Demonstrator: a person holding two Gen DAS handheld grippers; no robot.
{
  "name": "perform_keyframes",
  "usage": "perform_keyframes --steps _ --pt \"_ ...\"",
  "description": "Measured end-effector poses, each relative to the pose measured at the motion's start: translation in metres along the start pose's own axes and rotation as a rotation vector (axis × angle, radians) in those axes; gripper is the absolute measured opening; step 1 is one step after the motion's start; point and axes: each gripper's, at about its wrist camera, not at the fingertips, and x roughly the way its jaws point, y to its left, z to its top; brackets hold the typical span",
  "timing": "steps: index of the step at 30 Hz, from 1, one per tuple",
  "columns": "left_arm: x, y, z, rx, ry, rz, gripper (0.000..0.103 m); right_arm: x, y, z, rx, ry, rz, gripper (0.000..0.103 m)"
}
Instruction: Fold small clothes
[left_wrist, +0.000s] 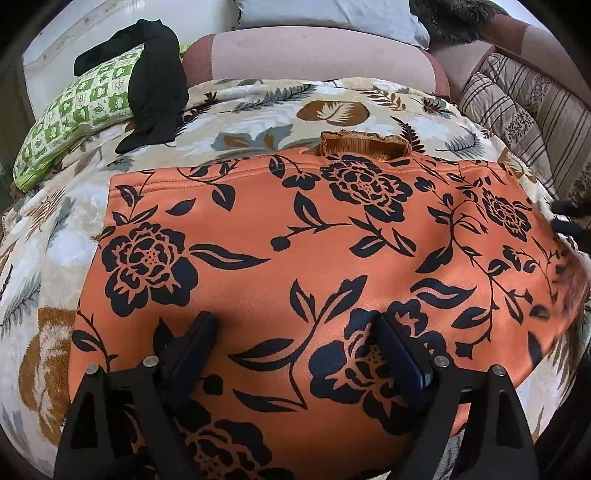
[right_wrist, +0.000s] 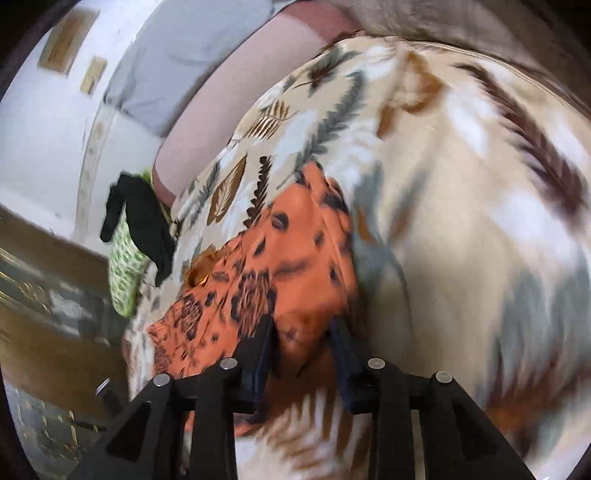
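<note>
with the left gripper (left_wrist: 295, 332) spread wide over the orange floral garment (left_wrist: 314, 240) and the right gripper (right_wrist: 303, 332) narrowly bracketing its blurred edge, any tug could slip and rumple it.

Garment (left_wrist: 295, 258) on blanket (left_wrist: 258, 96)

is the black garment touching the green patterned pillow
Touching. The left wrist view shows the black garment draped across the top of the green patterned pillow, with no gap between them.
</note>
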Motion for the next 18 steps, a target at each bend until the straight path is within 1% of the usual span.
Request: perform_keyframes --steps 2,3,5,6,7,8,9,10,12,14,15,16,17,18 --pt "0.0 0.001 0.0 -0.003 -0.002 -0.005 0.088 0.012 -0.008 0.014 0.056 0.086 -0.01 0.035" --pt "0.0 0.001 0.0 -0.003 -0.004 -0.005 0.089 0.011 -0.006 0.013 0.042 0.092 -0.014 0.035" --pt "0.0 0.001 -0.001 -0.002 -0.012 -0.005 0.09 -0.002 -0.007 0.006 0.025 0.068 -0.065 0.035" --pt "0.0 0.001 -0.001 -0.001 -0.016 -0.003 0.091 -0.006 -0.011 0.003 0.04 0.065 -0.055 0.037" --pt "0.0 0.0 -0.002 0.0 -0.018 -0.002 0.091 -0.011 -0.015 0.002 0.055 0.054 -0.023 0.038" --pt "0.0 0.001 -0.002 0.001 -0.02 -0.003 0.091 -0.012 -0.015 0.004 0.054 0.036 -0.008 0.054" --pt "0.0 0.0 -0.002 0.0 -0.02 -0.006 0.091 -0.008 -0.012 0.01 0.036 0.024 -0.031 0.071" --pt "0.0 0.001 -0.002 0.001 -0.02 -0.008 0.091 0.0 -0.011 0.015 0.016 0.022 -0.044 0.072" --pt "0.0 0.001 -0.001 0.002 -0.015 -0.011 0.091 0.027 -0.007 0.036 0.0 0.039 -0.028 0.072" --pt "0.001 0.001 -0.001 -0.001 -0.014 -0.012 0.092 0.044 -0.009 0.05 0.003 0.043 -0.024 0.072" --pt "0.001 0.001 -0.001 0.0 -0.015 -0.011 0.092 0.06 -0.009 0.058 -0.004 0.063 -0.011 0.071" --pt "0.001 0.001 0.0 0.002 -0.015 -0.012 0.092 0.076 -0.004 0.06 -0.009 0.09 -0.008 0.065" --pt "0.001 0.002 0.0 0.002 -0.013 -0.016 0.092 0.084 -0.002 0.062 -0.003 0.113 -0.015 0.026" --pt "0.001 0.003 0.001 -0.001 -0.01 -0.023 0.092 0.083 0.002 0.061 0.0 0.108 0.001 0.014"
